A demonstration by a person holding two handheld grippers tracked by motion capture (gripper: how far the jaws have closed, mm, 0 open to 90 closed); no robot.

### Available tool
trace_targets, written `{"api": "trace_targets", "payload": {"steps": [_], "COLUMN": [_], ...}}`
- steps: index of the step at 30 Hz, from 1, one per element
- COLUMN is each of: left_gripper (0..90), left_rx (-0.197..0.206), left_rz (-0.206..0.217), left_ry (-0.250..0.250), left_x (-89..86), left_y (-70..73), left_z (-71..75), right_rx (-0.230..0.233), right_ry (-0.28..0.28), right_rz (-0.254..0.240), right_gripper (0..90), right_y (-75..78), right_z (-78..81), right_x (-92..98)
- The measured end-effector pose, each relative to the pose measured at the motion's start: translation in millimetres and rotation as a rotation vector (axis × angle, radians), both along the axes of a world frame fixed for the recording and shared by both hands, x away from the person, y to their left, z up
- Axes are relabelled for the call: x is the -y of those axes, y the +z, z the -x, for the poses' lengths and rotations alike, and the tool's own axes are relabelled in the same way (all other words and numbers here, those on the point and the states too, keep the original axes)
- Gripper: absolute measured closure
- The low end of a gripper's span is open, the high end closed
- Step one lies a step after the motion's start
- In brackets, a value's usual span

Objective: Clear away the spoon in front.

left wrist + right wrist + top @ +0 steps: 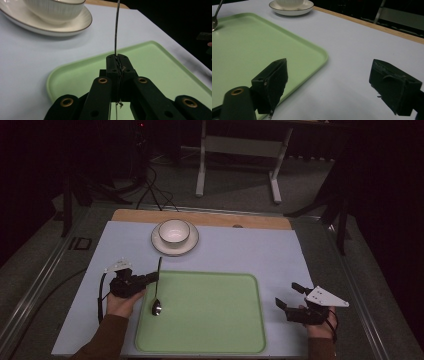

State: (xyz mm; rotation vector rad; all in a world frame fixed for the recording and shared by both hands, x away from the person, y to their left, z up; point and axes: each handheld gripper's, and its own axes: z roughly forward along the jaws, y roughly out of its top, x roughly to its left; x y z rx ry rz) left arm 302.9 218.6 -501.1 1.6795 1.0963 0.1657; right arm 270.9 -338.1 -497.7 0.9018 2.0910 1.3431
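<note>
A metal spoon [157,306] stands tilted, its bowl end down on the left part of the green tray [210,320] and its thin handle [116,27] pointing up toward the far side. My left gripper [154,278] is shut on the middle of that handle, and the left gripper view shows the jaws pinching it [117,63]. My right gripper [289,295] stands open over the pale blue mat just right of the tray, with nothing between its jaws [332,82]. The spoon [214,20] also shows far off at the tray's [249,45] other side.
A white bowl [174,231] sits on a saucer [175,247] at the mat's far middle, just beyond the tray; both show close by, bowl [55,10] and saucer [75,25]. A wooden strip [260,221] edges the table's back. Table legs stand beyond.
</note>
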Motion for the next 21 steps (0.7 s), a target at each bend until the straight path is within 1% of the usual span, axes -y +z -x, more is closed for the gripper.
{"api": "trace_targets", "payload": {"steps": [7, 11, 16, 21], "left_gripper": [87.4, 86.9, 86.1, 85.4], "left_rx": [-0.027, -0.033, -0.049, -0.055], "left_rz": [-0.010, -0.030, -0.039, -0.046], "left_ry": [-0.008, -0.007, -0.002, -0.001], "left_x": [0.7, 2.0, 2.8, 2.7], "left_y": [-8.3, -10.2, -12.8, -14.3], "left_z": [5.4, 7.7, 7.4, 6.9], "right_rx": [-0.001, 0.000, 0.001, 0.000], "right_ry": [-0.001, 0.001, 0.002, 0.001], "right_rz": [0.001, 0.000, 0.001, 0.002], "right_gripper": [15.0, 15.0, 15.0, 15.0], "right_y": [0.1, 0.2, 0.2, 0.0], "right_z": [0.0, 0.1, 0.0, -0.1], "right_x": [-0.1, -0.1, 0.0, -0.1]}}
